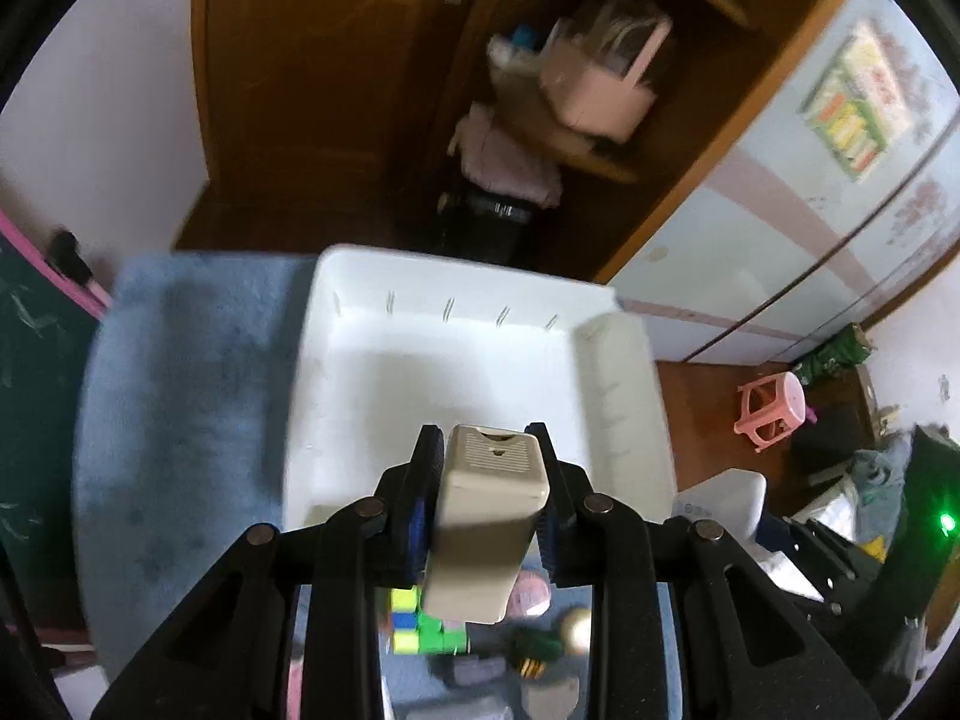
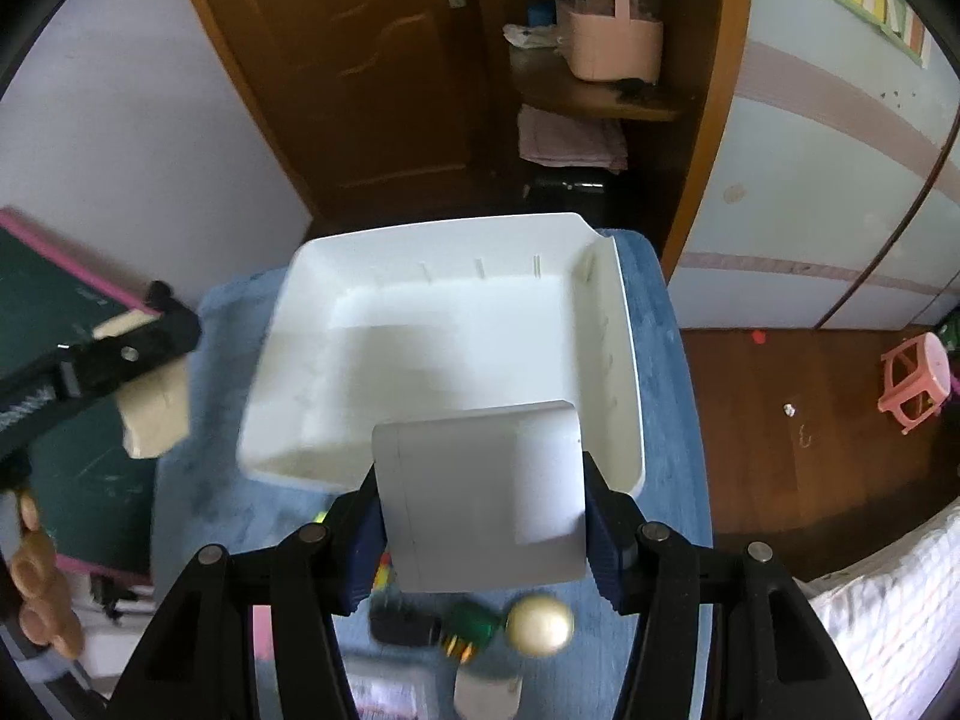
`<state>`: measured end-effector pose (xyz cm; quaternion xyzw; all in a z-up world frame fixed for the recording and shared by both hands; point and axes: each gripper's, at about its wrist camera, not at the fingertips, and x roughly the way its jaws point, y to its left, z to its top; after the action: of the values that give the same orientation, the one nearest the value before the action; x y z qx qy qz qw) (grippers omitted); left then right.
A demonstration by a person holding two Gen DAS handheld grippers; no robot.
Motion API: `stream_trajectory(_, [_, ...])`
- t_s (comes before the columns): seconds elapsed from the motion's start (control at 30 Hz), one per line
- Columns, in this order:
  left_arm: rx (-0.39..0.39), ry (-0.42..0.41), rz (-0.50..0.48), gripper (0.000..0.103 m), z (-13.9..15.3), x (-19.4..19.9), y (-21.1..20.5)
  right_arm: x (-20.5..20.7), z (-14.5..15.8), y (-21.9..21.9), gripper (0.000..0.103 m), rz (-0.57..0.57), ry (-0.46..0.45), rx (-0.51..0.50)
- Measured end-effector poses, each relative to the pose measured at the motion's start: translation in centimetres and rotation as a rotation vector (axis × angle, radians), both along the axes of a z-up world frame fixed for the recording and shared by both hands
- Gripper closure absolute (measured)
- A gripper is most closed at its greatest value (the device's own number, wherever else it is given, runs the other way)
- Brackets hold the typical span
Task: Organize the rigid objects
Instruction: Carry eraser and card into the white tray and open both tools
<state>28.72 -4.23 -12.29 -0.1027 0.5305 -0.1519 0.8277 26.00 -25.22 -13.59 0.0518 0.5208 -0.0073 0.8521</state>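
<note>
My left gripper (image 1: 483, 438) is shut on a beige oblong device (image 1: 486, 516) with a vent grille at its far end, held above the near edge of a white bin (image 1: 468, 360). My right gripper (image 2: 480, 480) is shut on a white flat box (image 2: 486, 498), held over the near right corner of the same bin (image 2: 444, 348). The bin's floor that shows is bare. In the right wrist view the left gripper (image 2: 150, 348) with the beige device (image 2: 156, 414) hangs left of the bin.
The bin sits on a blue mat (image 1: 180, 420). Nearer me lie a colour cube (image 1: 420, 624), a gold ball (image 2: 540, 624), a green object (image 2: 474, 630) and a black object (image 2: 402, 630). A green chalkboard (image 2: 60, 312) stands left, a pink stool (image 2: 918, 384) right.
</note>
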Motion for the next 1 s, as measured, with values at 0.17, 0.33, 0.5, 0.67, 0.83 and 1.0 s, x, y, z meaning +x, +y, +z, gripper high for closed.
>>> stream_trajectory(0.17, [0.116, 0.078, -0.028, 0.073, -6.0, 3.8, -1.9, 3.4, -4.2, -0.6, 0.046, -0.054, 0.027, 0.002])
stream_trajectory(0.33, [0.183, 0.126, -0.052, 0.073, -10.4, 5.7, -3.3, 6.4, -8.3, -0.9, 0.046, -0.074, 0.061, -0.024])
stream_trajectory(0.5, [0.23, 0.184, -0.074, 0.073, -13.9, 6.2, -3.9, 7.4, -11.1, -0.1, 0.046, -0.052, 0.116, -0.046])
stream_trajectory(0.67, [0.238, 0.219, -0.086, 0.072, -15.5, 6.1, -3.8, 7.8, -13.2, 1.0, 0.046, -0.002, 0.167, -0.097])
stream_trajectory(0.83, [0.221, 0.215, -0.105, 0.023, -14.5, 5.6, -4.0, 6.9, -12.4, 1.5, 0.037, 0.01, 0.109, -0.131])
stream_trajectory(1.0, [0.195, 0.159, -0.081, 0.019, -11.7, 4.3, -3.3, 5.6, -10.0, 1.7, 0.027, 0.015, 0.041, -0.126])
